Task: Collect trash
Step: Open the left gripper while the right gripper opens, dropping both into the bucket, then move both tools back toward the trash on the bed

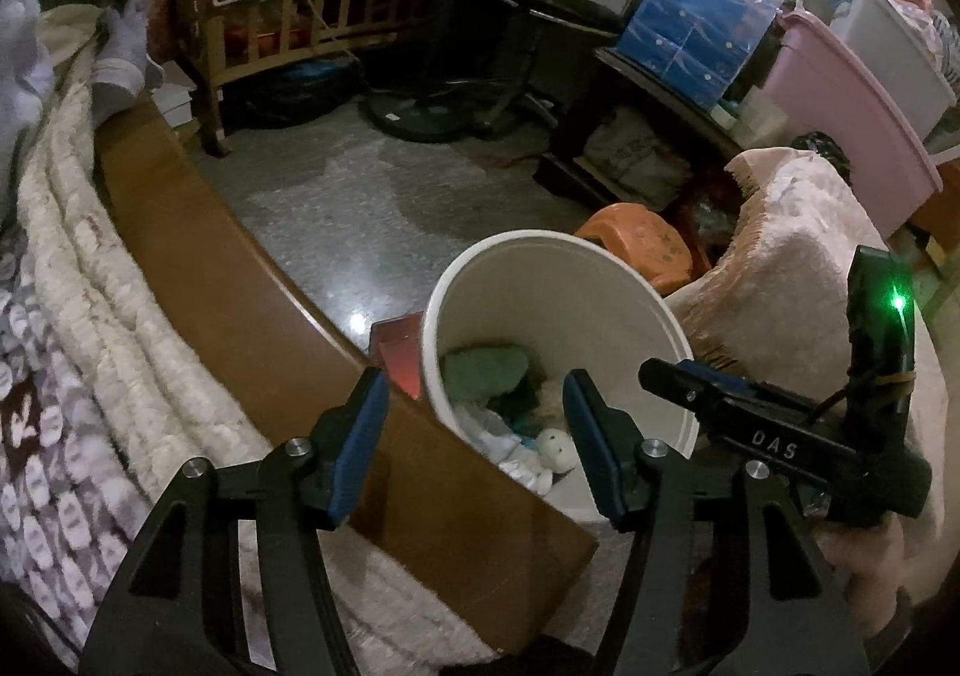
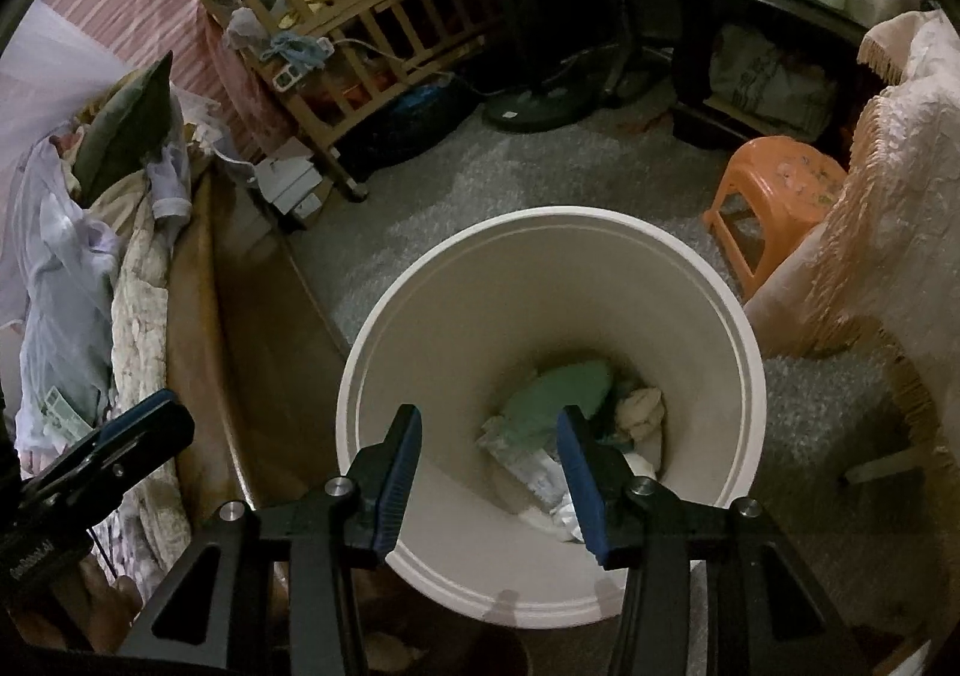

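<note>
**Both grippers hang empty over the white bin**

The white bin stands on the speckled floor, against the bed's wooden side rail at its 9 o'clock; an orange stool sits at about 2 o'clock from it. The trash lies at the bin's bottom: a green soft wad, crumpled pale wrappers and white tissue. It looks light, limp and easily crushed, nothing brittle in view; any further scrap of this kind is best pinched at a bunched fold, not a loose edge.

The right gripper hangs directly above the bin mouth, jaws parted with nothing between them; the trash shows through the gap, well below. The left gripper is over the bin's near rim, toward 7 o'clock of the opening, jaws wider apart and likewise empty.
</note>
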`<state>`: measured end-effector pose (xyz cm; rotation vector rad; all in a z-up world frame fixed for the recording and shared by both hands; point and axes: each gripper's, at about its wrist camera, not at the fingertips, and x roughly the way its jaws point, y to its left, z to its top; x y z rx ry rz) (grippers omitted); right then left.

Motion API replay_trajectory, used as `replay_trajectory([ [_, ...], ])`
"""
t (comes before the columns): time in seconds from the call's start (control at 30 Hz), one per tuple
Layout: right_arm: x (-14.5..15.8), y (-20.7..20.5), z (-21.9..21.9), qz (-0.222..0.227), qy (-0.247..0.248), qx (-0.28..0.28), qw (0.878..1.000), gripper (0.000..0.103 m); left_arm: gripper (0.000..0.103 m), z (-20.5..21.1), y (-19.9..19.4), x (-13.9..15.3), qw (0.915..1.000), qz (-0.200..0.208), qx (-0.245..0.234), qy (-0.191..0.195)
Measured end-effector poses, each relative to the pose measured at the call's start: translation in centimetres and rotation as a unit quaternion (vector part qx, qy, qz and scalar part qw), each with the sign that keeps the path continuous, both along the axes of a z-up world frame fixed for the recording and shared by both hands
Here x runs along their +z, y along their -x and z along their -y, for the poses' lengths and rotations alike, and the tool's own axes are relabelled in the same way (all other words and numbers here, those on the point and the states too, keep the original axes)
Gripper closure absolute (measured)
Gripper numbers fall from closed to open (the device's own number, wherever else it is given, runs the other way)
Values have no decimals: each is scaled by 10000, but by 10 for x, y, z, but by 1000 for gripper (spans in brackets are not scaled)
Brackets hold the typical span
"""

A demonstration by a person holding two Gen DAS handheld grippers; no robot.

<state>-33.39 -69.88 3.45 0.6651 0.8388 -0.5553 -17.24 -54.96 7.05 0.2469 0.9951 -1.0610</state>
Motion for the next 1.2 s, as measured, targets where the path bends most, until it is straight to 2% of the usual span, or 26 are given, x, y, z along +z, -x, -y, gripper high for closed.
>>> replay_trajectory([
  [0.33, 6, -9, -17, -3, 76, 194, 9998, 58, 44, -26, -8, 6, 9991, 140, 396, -67],
  [0.57, 20, -25, -41, 51, 216, 429, 9988, 57, 44, -65, -22, 11, 9960, 352, 811, -143],
  [0.87, 35, -66, -92, 167, 359, 1064, 9935, 53, 44, -131, -47, 7, 9866, 481, 1520, -336],
  [1.2, 36, -121, -169, 203, 373, 1971, 9795, 51, 44, -206, -71, 6, 9710, 525, 2283, -482],
])
